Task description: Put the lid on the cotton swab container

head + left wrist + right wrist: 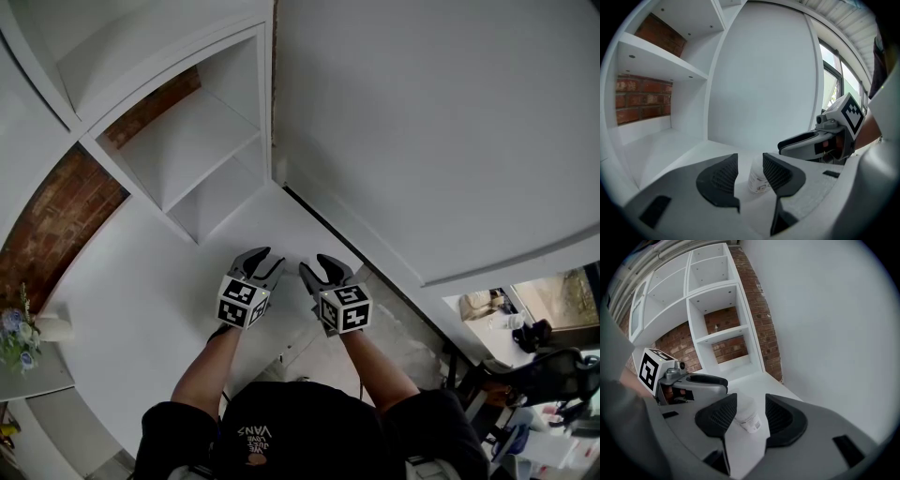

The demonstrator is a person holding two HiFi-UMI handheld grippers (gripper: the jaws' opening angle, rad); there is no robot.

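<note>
A small white cotton swab container (747, 416) with a printed label stands upright on the white table (141, 300), a white lid on top. My right gripper (751, 401) is open around it: the container sits between the dark pads, with a gap showing on the right side. My left gripper (750, 161) is open too, and the container (757, 181) stands just past its tips, close to the right pad. In the head view the left gripper (275, 260) and right gripper (314, 264) point toward each other, tips nearly meeting; the container is hard to make out there.
A white shelf unit (187, 150) with open compartments stands at the back of the table, brick wall (52, 225) behind it. A plain white wall (422, 122) runs along the right. A small bunch of flowers (14, 333) sits at the far left.
</note>
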